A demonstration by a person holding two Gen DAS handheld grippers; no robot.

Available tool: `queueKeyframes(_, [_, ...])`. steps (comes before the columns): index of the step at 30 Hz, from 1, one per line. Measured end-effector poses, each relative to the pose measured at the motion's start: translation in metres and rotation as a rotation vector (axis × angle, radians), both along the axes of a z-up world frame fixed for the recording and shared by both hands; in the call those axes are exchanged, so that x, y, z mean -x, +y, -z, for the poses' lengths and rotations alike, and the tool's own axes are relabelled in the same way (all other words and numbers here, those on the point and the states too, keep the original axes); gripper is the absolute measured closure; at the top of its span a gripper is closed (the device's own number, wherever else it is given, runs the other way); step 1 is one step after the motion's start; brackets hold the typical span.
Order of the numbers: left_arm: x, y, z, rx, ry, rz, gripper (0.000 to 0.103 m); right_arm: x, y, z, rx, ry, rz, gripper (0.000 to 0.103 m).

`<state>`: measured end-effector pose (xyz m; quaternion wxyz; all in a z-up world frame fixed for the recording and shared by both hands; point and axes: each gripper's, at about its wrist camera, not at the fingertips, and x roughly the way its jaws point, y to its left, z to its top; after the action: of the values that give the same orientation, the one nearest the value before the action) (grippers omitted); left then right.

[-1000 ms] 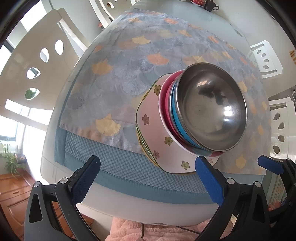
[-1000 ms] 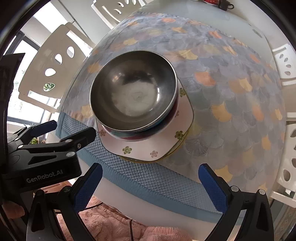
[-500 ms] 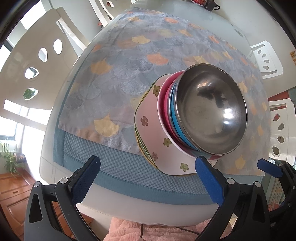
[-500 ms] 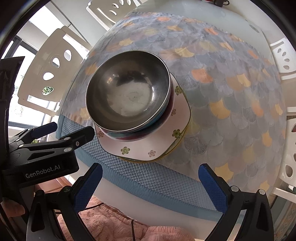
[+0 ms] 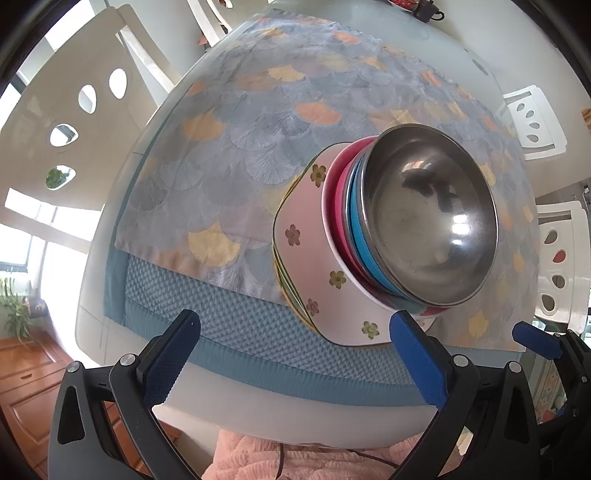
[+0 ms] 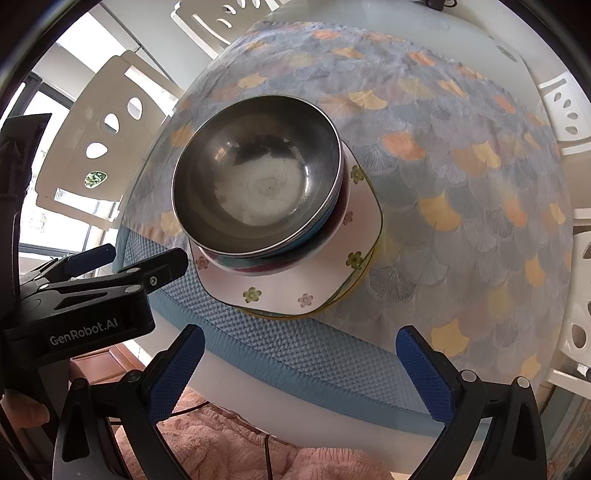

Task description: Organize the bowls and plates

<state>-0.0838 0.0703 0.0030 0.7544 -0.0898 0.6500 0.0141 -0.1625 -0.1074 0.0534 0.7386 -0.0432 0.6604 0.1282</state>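
Observation:
A steel bowl tops a nested stack: a blue bowl, a pink bowl and a white one under it. The stack rests on a square pink flowered plate with a yellow-rimmed plate beneath. All sit near the table's front edge. My left gripper is open, held back over the edge, left of the stack. My right gripper is open too, in front of the plates, with nothing between its fingers. The left gripper's body shows at the left of the right wrist view.
A scallop-patterned cloth over a blue mat covers the round white table. White chairs ring it. A pink fleece garment lies below the edge. A dark item sits at the far side.
Both grippers have drifted slightly; the stack sits a little further left in the right wrist view. The stack itself has not moved, and both jaws remain open.

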Motion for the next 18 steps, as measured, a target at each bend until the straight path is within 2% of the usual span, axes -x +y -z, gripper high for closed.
queueKeyframes(18, [0.0063, 0.0078, 0.0024, 0.017, 0.017, -0.009, 0.001, 0.0077, 0.0049, 0.0022, 0.006, 0.008, 0.003, 0.000])
